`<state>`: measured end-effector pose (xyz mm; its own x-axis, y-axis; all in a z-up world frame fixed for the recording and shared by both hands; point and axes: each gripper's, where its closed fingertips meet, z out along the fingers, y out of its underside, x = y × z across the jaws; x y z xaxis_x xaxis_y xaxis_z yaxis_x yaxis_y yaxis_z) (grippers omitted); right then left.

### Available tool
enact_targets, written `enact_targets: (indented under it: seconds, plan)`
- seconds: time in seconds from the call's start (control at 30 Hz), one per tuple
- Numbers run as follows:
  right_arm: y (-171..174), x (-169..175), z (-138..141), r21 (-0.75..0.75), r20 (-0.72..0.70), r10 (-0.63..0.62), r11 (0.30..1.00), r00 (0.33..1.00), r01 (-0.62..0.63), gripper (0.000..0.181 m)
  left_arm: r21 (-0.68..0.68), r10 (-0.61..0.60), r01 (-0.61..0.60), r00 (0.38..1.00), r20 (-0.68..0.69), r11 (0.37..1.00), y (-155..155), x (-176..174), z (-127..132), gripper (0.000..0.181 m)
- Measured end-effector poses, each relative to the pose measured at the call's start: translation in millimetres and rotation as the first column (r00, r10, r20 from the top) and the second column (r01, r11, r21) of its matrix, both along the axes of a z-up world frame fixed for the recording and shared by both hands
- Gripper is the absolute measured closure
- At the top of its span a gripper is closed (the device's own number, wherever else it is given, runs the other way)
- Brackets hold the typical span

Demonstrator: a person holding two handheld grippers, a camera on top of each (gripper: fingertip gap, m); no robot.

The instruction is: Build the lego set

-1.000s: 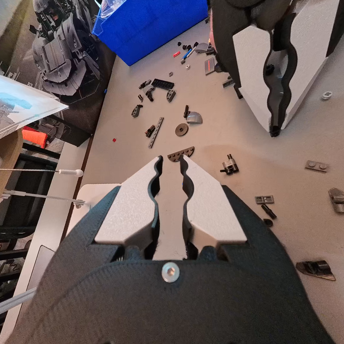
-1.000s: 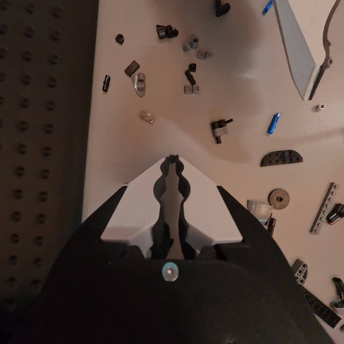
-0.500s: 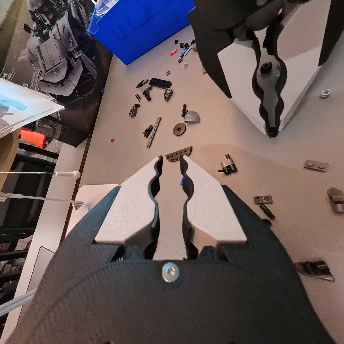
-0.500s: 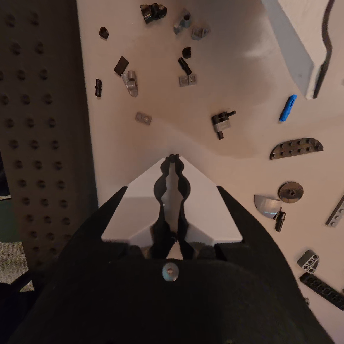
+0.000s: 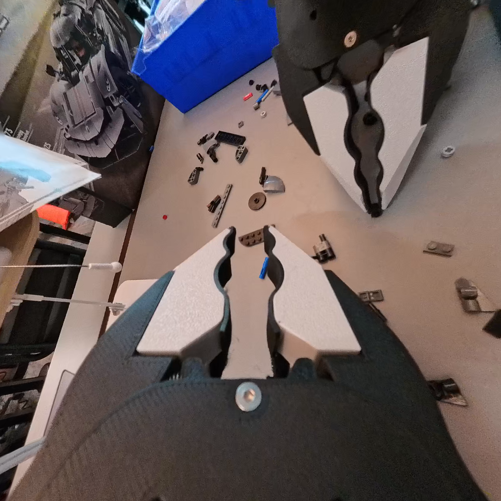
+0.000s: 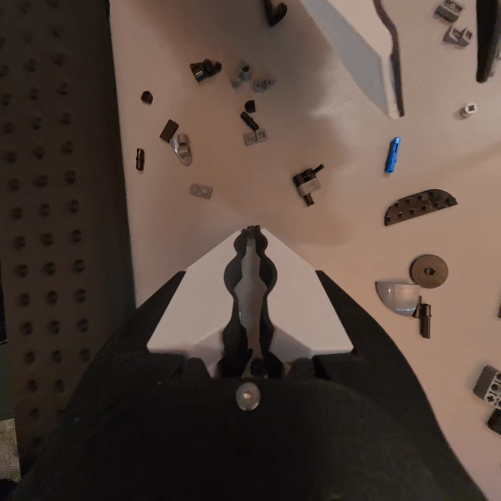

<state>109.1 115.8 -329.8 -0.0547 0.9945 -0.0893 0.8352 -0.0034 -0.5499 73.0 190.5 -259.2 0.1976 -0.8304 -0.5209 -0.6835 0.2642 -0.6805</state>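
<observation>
Above the blue pin the left gripper gapes — the right gripper pinches a small black piece

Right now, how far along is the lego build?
Nothing looks assembled: pieces lie loose across the table. In hand: the right gripper is shut on a small black piece. The left gripper is open above the blue pin. Nearly everything remains, including the half-round plate.
</observation>
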Motion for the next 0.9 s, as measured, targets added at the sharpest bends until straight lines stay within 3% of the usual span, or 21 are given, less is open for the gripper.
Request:
enact_targets:
  seconds: [0.2,0.47,0.57,0.7,0.9]
  plan:
    - [15,-9,30,-0.091,-0.18,-0.089,0.993,0.98,0.074,0.178,0.079,-0.091,0.09,0.996,0.007,0.993,-16,11,8,0.148]
    - [25,-10,89,-0.331,-0.448,-0.203,0.942,0.871,0.05,0.178,0.267,-0.22,0.224,0.975,-0.044,0.937,-50,33,18,0.138]
    - [19,-11,96,-0.382,-0.475,-0.203,0.924,0.857,0.007,0.178,0.306,-0.212,0.223,0.975,-0.07,0.926,-53,36,20,0.144]
    - [15,-13,98,-0.442,-0.478,-0.215,0.897,0.852,-0.021,0.178,0.36,-0.218,0.229,0.973,-0.074,0.904,-57,39,26,0.169]
    - [15,-13,101,-0.517,-0.484,-0.246,0.854,0.84,-0.048,0.178,0.364,-0.233,0.239,0.971,-0.06,0.9,-58,40,26,0.17]
